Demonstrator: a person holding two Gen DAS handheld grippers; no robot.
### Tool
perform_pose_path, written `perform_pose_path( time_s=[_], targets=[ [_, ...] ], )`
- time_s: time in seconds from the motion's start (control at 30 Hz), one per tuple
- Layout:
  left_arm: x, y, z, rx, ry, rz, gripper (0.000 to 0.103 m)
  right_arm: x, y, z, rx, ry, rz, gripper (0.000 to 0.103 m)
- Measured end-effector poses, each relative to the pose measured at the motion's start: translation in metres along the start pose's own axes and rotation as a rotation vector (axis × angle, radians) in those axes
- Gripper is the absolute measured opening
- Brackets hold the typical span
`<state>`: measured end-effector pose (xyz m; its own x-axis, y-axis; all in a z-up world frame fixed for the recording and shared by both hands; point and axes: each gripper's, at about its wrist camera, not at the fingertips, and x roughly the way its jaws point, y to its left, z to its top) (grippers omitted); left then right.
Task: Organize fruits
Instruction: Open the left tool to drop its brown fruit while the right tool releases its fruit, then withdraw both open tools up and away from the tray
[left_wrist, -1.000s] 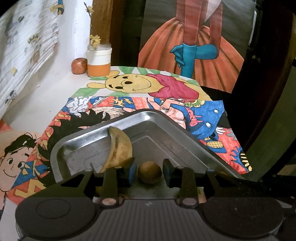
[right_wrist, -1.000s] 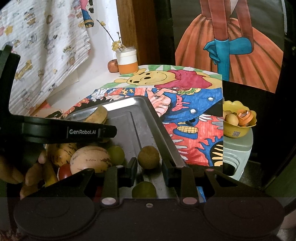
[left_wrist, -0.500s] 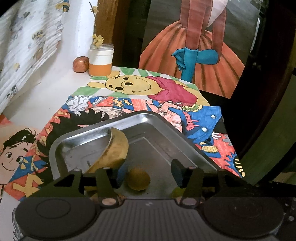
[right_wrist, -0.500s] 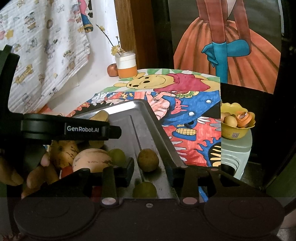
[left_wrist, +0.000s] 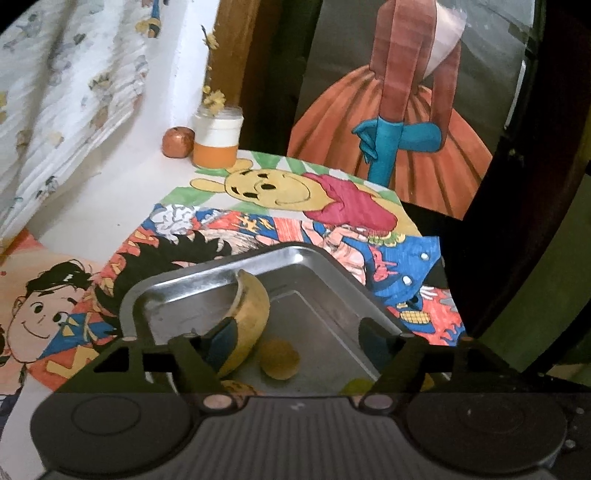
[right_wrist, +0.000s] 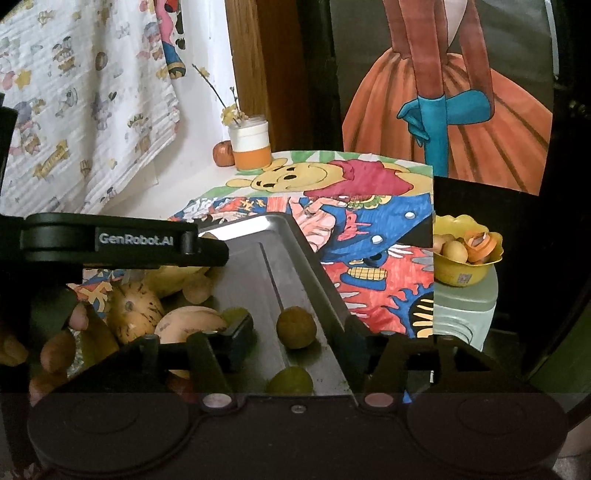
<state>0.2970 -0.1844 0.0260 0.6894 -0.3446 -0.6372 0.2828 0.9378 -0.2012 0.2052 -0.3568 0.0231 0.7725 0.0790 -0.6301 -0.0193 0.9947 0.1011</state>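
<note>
1. Between my left claw's (left_wrist: 295, 341) fingers, a small round brownish fruit (left_wrist: 279, 359) is sitting on the floor of the metal tray (left_wrist: 177, 291). My jaws are opening around it and the pads are not touching it, so I am holding nothing on this side.
2. Just beside that fruit, a curved yellow banana (left_wrist: 249, 314) is leaning against my left finger, with its far tip pointing toward the tray's back wall.
3. Over on my right claw (right_wrist: 299, 338), the jaws are opening too. The same kind of round fruit (right_wrist: 295, 328) is lying between them, free of both pads, and a green fruit (right_wrist: 290, 382) is resting nearer to me on the tray floor.
4. To the left in the right view, a pile of pale speckled fruits (right_wrist: 136, 314) is crowding the tray's near end, partly hidden behind my other claw's black body, with a hand's fingertips showing beside it.
5. Farther out, a yellow bowl (right_wrist: 461, 275) of small fruits is standing on a pale stool well apart from the tray, and a white-and-orange jar (right_wrist: 251, 146) with a small red fruit (right_wrist: 223, 154) beside it is at the table's far edge.
6. I am judging that I am in the middle of a release or a fresh approach. Next I need to pick one loose fruit, centre it between the pads, and close gently so it is not rolling away.
</note>
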Motion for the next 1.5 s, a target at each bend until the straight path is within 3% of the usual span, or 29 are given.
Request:
perform_pose_path(
  time_s=[0.13, 0.27, 0.57, 1.5],
  targets=[
    [-0.008, 0.001, 0.001, -0.010, -0.018, 0.006, 0.085, -0.004, 0.000, 0.000, 0.005, -0.011, -0.001, 0.070],
    [-0.013, 0.003, 0.001, -0.024, -0.042, 0.017, 0.101, -0.008, -0.001, 0.001, 0.013, -0.026, -0.006, 0.081],
    [-0.024, 0.012, 0.001, -0.090, -0.087, 0.044, 0.103, -0.015, -0.004, 0.002, 0.045, -0.057, -0.006, 0.102],
    [-0.064, 0.024, -0.012, -0.137, -0.180, 0.140, 0.103, -0.038, -0.005, -0.001, 0.115, -0.111, -0.045, 0.102]
  ],
)
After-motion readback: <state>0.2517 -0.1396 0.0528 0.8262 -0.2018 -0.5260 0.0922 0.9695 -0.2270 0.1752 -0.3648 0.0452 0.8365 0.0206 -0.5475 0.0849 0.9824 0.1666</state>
